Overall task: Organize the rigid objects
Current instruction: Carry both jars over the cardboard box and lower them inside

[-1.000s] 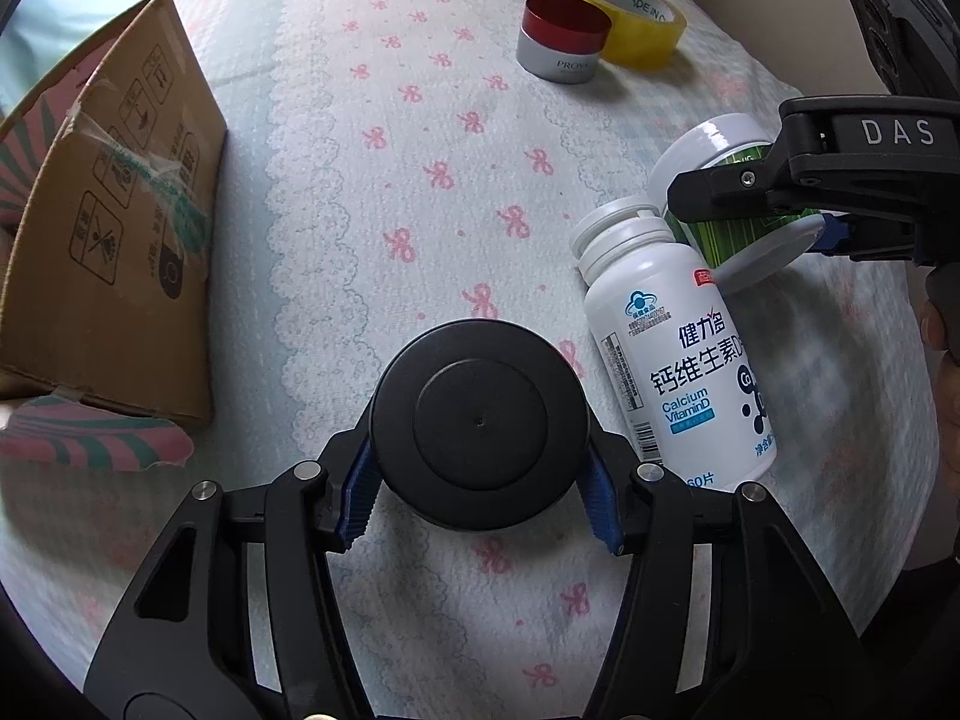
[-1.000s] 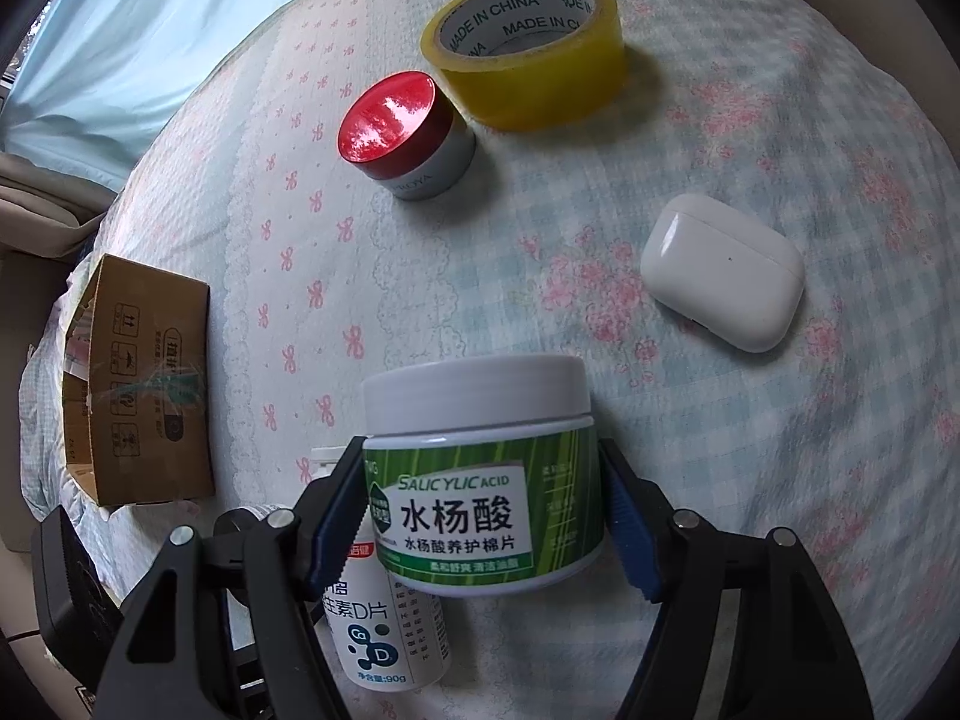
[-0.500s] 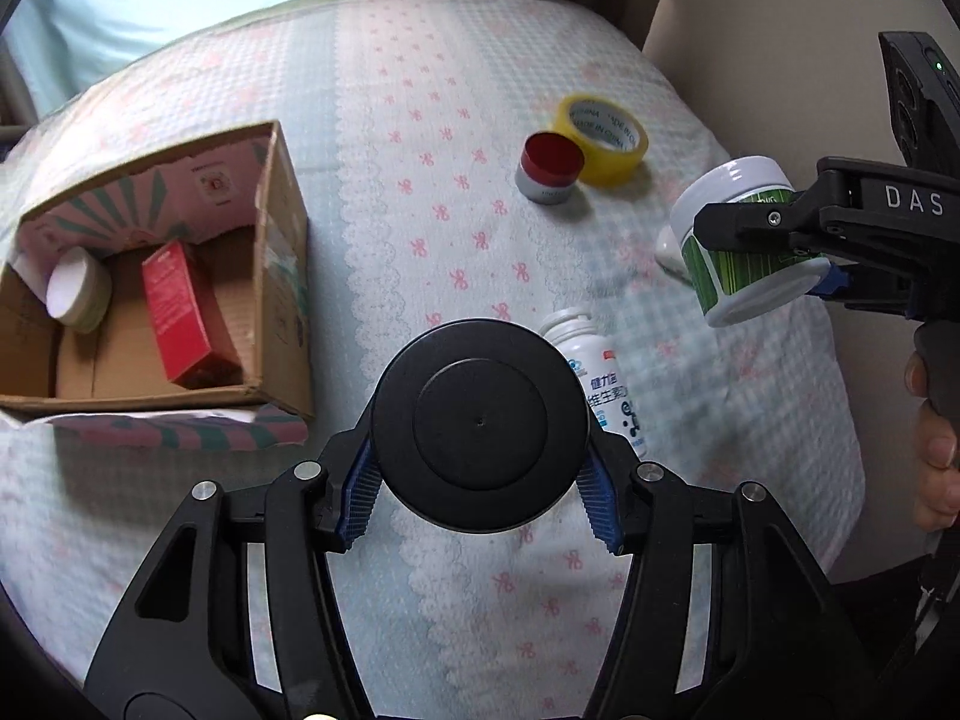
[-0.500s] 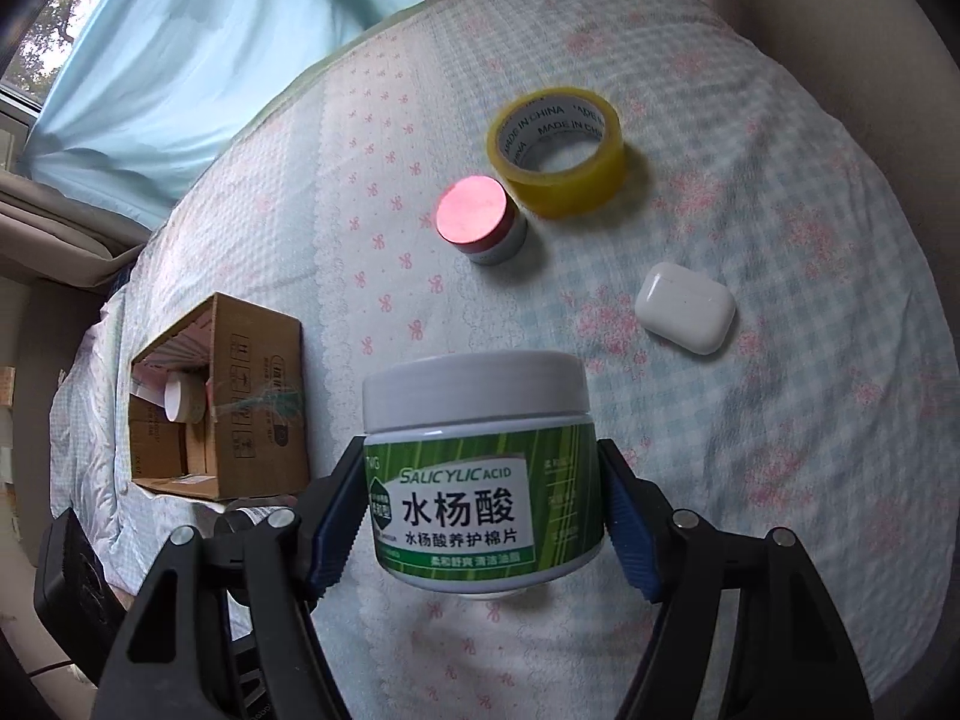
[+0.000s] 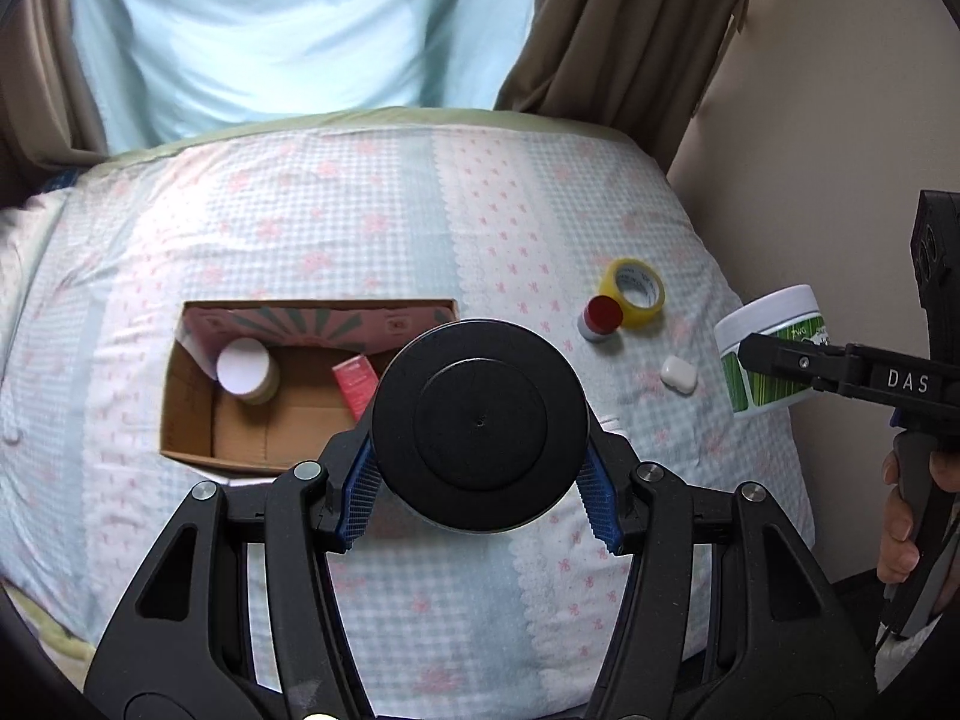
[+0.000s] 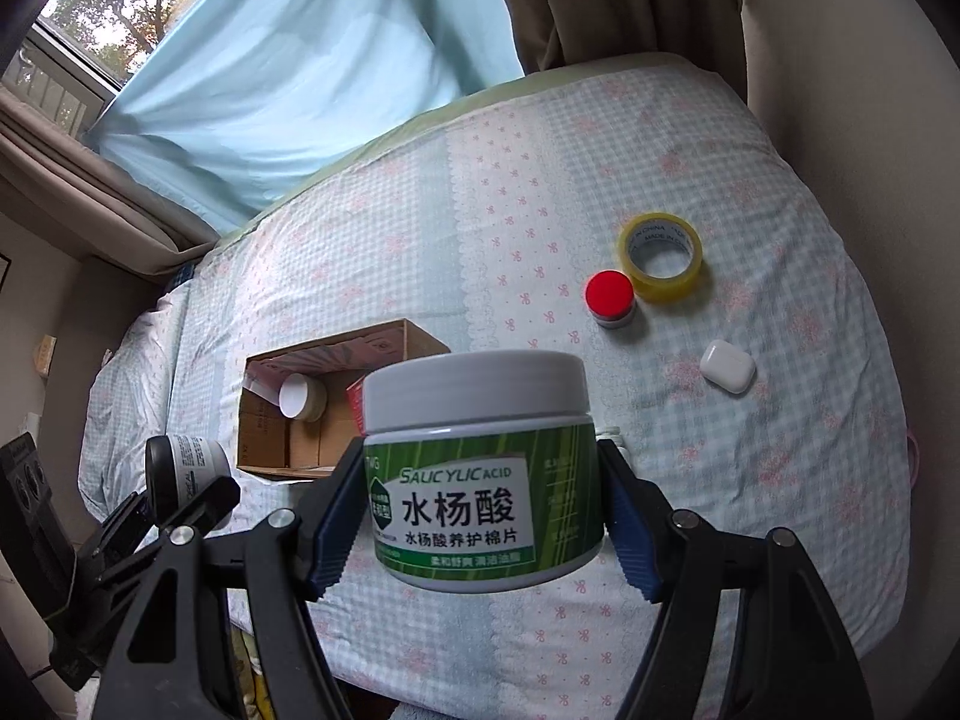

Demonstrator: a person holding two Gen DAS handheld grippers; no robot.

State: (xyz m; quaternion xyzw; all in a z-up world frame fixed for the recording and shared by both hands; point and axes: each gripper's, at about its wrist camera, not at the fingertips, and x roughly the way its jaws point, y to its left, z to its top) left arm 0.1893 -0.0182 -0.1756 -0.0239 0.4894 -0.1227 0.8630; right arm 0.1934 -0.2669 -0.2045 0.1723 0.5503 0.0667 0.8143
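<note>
Left wrist view: both grippers were loaded and held above the bed.
Left gripper [image 5: 479,477] pinched a black-lidded jar [image 5: 479,425] between its blue pads; right gripper [image 6: 480,525] clamped the green salicylic-acid jar [image 6: 480,480] by its sides. Cardboard box [image 5: 186,420] sat mid-bed toward the left edge, holding a white-lidded jar [image 5: 243,367] and a red carton [image 5: 355,383]. Tape roll [image 6: 660,264], red-capped jar [image 6: 610,298] and white earbud case [image 6: 727,373] lay near the bed's right edge.

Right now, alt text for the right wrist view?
The right gripper clamps an upright green salicylic acid jar above a checked bedspread. Behind lie an open cardboard box, a red-lidded jar, yellow tape and a white earbud case.
</note>
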